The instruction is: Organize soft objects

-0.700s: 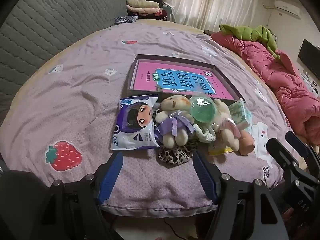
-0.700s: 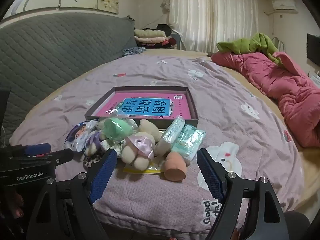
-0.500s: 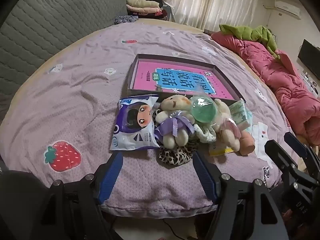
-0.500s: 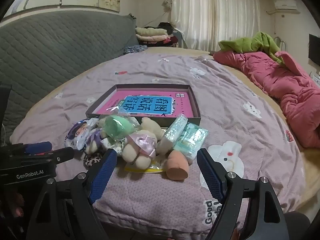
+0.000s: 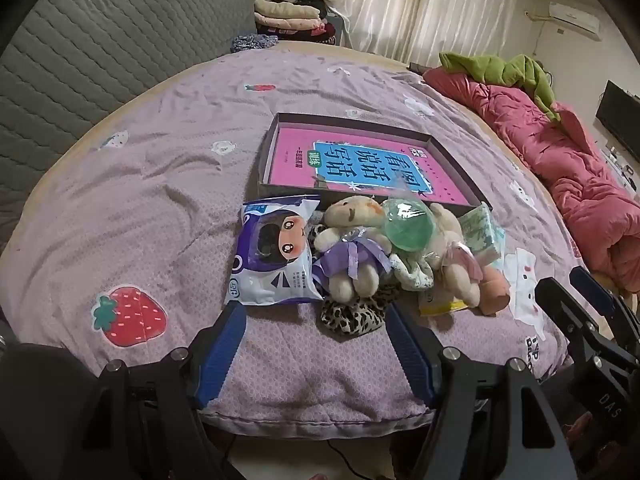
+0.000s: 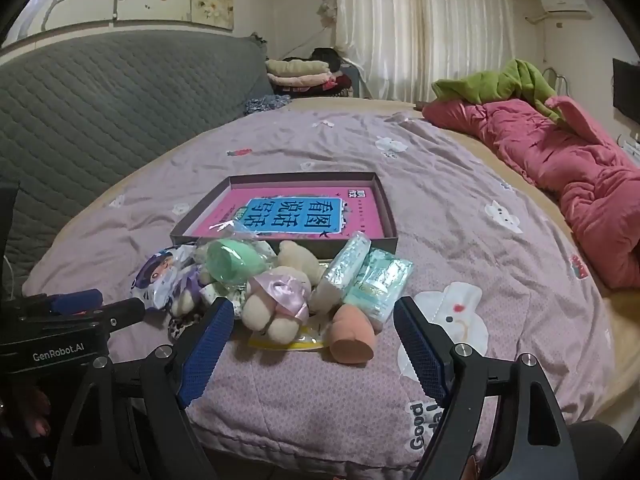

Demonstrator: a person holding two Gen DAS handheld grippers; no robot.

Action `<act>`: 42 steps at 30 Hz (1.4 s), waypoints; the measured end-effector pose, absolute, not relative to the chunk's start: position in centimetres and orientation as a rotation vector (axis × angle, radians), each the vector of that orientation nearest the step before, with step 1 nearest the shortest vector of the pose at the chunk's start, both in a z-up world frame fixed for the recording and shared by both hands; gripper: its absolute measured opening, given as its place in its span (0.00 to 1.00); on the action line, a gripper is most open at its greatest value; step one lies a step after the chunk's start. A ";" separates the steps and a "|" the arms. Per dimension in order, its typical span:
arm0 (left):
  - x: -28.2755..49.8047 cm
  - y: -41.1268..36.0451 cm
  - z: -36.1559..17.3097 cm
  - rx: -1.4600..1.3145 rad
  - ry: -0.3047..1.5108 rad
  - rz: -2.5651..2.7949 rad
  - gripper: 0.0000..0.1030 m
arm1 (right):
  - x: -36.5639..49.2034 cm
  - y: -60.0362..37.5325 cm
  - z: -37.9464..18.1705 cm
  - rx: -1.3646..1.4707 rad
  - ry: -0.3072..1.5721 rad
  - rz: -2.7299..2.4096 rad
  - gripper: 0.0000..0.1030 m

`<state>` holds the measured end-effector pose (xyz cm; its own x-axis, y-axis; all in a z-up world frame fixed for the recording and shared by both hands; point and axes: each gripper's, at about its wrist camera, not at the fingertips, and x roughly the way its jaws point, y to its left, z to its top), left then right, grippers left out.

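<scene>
Both grippers tilt downward over the bed's near edge, jaws spread wide and empty — left gripper before the soft-toy pile, right gripper beside it. The pile lies on the purple bedspread, touching the shallow box. Bare bedspread lies left; a pink quilt bounds the right.

a home bedroom: a bed under a lilac cartoon-print cover, a grey quilted headboard, a bunched pink duvet, folded clothes by the curtains (an air conditioner high on the wall).
</scene>
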<state>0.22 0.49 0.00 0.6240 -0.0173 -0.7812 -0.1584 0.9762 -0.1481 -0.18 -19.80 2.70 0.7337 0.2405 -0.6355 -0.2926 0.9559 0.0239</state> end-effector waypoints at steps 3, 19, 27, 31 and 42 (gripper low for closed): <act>0.2 0.5 0.1 -0.216 0.892 0.080 0.70 | -0.2 -19.9 2.7 -0.073 0.687 0.291 0.80; 0.1 1.0 0.5 -0.218 0.883 0.086 0.70 | 0.0 -20.3 2.7 -0.056 0.687 0.284 0.80; 0.1 0.9 0.3 -0.209 0.883 0.090 0.70 | 0.0 -20.3 2.6 -0.059 0.684 0.288 0.80; 0.1 0.7 0.4 -0.203 0.880 0.091 0.70 | -0.1 -20.2 2.5 -0.068 0.682 0.293 0.80; 0.1 0.7 0.4 -0.202 0.880 0.089 0.70 | -0.1 -20.1 2.5 -0.070 0.683 0.293 0.80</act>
<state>0.07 0.72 0.45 0.6350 -0.0060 -0.7725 -0.1600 0.9773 -0.1391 -0.14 -20.08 2.49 0.7362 0.2434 -0.6314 -0.2893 0.9567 0.0315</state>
